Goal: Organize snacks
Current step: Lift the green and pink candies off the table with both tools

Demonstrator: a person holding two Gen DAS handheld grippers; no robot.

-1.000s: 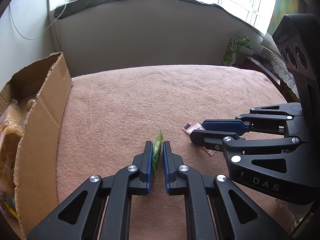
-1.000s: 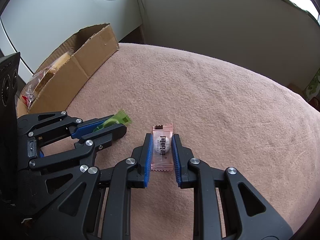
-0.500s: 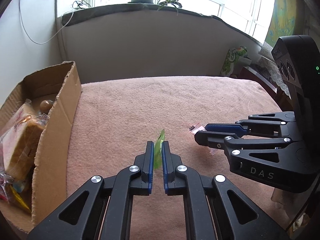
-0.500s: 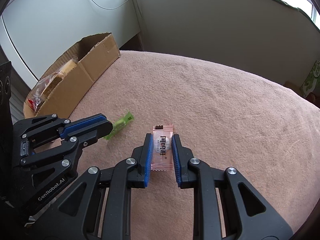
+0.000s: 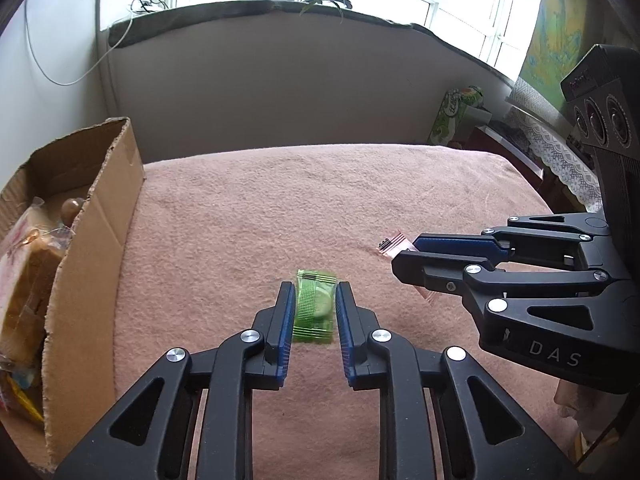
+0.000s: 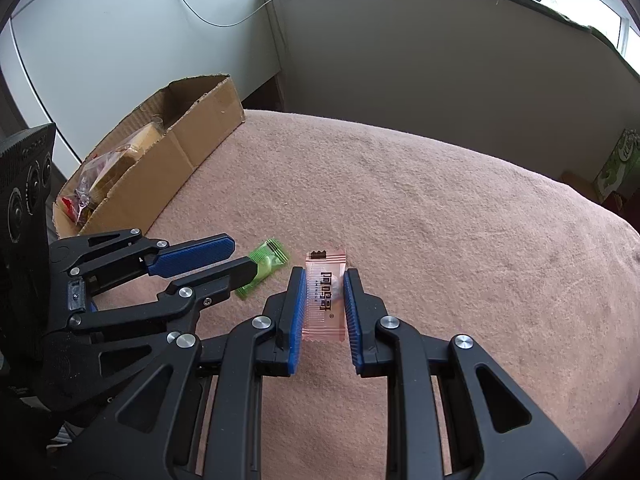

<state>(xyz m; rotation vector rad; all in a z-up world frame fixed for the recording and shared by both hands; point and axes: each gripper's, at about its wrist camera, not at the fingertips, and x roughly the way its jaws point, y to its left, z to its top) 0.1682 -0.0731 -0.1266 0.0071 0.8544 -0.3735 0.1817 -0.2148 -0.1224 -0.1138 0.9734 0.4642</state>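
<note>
A green snack packet (image 5: 314,306) lies flat between the jaws of my left gripper (image 5: 315,300), which has opened and no longer pinches it; it looks blurred, and I cannot tell whether it rests on the pink blanket (image 5: 248,216). It also shows in the right wrist view (image 6: 266,266). My right gripper (image 6: 325,292) is shut on a pink snack packet (image 6: 325,296), held above the blanket; in the left wrist view only the packet's ends (image 5: 394,242) show beside the right gripper (image 5: 404,260).
An open cardboard box (image 5: 92,248) with bagged bread and other snacks stands along the blanket's left edge, also in the right wrist view (image 6: 160,160). A wall and windowsill with plants lie behind. A green carton (image 5: 456,116) stands off the far right corner.
My left gripper opened and the green packet, held edge-up before, now lies flat between its jaws. Both grippers rose. The right gripper kept its hold on the pink packet.
</note>
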